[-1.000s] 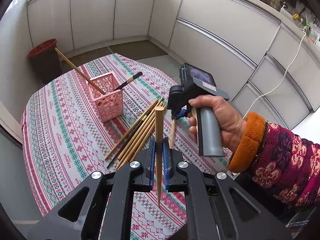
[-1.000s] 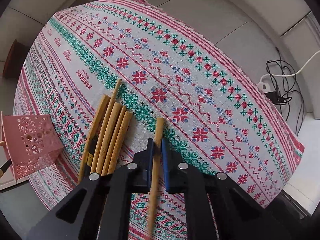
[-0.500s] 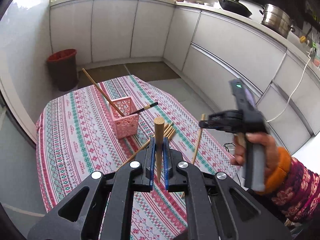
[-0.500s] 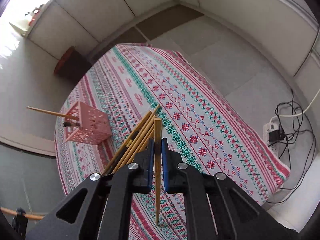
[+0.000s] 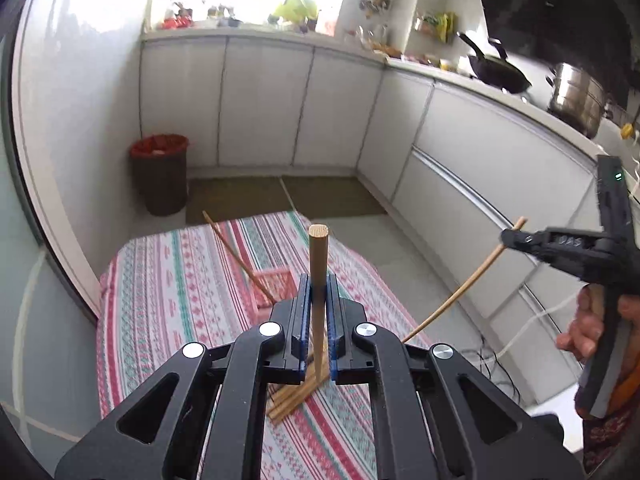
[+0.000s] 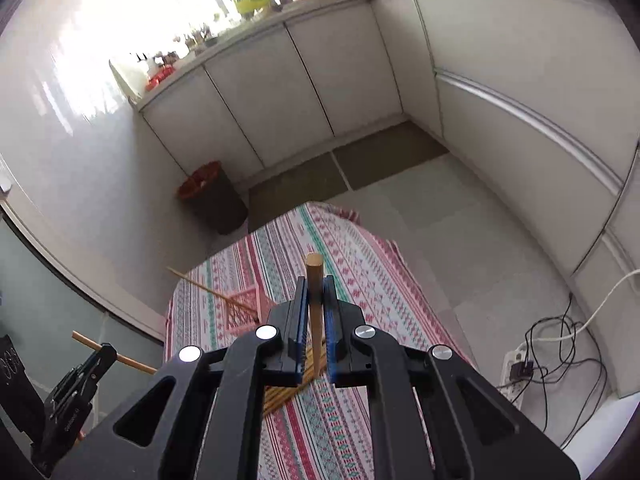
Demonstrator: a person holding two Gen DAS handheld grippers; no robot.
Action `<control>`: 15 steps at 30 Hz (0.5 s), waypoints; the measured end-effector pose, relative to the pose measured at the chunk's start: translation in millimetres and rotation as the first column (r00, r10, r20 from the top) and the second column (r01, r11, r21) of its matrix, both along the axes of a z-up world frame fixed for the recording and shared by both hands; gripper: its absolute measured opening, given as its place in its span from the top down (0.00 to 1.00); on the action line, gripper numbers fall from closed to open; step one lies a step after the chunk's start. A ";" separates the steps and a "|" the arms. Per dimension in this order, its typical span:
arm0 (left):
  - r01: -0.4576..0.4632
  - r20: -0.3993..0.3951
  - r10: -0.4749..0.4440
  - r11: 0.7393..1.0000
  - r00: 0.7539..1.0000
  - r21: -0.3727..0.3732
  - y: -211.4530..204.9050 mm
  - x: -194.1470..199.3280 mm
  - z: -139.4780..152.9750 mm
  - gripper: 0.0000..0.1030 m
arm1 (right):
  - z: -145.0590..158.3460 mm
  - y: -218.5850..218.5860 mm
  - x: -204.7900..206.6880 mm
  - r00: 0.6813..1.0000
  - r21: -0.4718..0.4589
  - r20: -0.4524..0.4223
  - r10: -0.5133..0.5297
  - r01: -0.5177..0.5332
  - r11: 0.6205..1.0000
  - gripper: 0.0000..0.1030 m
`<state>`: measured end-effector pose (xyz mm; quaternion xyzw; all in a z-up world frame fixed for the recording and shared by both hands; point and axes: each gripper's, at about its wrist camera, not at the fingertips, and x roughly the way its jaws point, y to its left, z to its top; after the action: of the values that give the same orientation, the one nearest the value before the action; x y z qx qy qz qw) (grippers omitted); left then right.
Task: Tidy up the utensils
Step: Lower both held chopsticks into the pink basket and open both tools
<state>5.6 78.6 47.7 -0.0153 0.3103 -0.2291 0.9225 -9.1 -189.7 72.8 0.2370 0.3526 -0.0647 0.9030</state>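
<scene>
While both grippers are held high above the table (image 5: 168, 280), white cabinets (image 5: 260, 100) are seen across the top and right of each frame, with a wok (image 5: 496, 70) and a steel pot (image 5: 576, 98) on the counter at upper right of the left view. A dark bin (image 5: 160, 172) with a red liner is seen at left centre on the floor, and a power strip (image 6: 516, 368) with tangled cords lies at lower right of the right view. The patterned cloth fills the centre of both frames. On it a pink basket (image 5: 272, 284) is placed, largely hidden behind the left gripper (image 5: 319, 312), with one chopstick leaning out toward upper left. A pile of chopsticks (image 5: 292, 394) is glimpsed just below the fingers, mostly covered by them.

The left gripper is closed on a chopstick (image 5: 319, 264) standing upright between the blue pads; its lower end is cut off behind the frame. The right gripper (image 6: 316, 316) is likewise clamped on a second chopstick (image 6: 314, 280), upright. In the left view this gripper is seen at right edge, held in a hand (image 5: 584, 332) partly cut off, its chopstick slanting down to the left. The window area at top is washed out.
</scene>
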 end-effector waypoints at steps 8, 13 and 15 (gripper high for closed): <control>-0.136 0.122 0.139 0.990 0.983 -0.032 -9.7 39.4 35.2 0.94 | 60.8 -1.0 39.9 0.988 0.010 0.154 0.004 -0.005 1.000 0.92; -0.214 0.120 0.215 0.977 0.969 -0.019 -15.0 71.8 16.8 0.94 | 52.5 19.2 72.6 0.984 0.006 0.172 0.047 -0.049 0.999 0.93; -0.232 0.106 0.232 0.973 0.967 -0.014 -16.3 84.4 6.8 0.94 | 43.4 30.1 86.2 0.984 -0.002 0.164 0.068 -0.069 0.998 0.92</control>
<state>90.0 62.3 54.5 -0.0398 0.2564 -0.1204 0.9582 77.0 -159.6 116.2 0.2310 0.2851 -0.0130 0.9302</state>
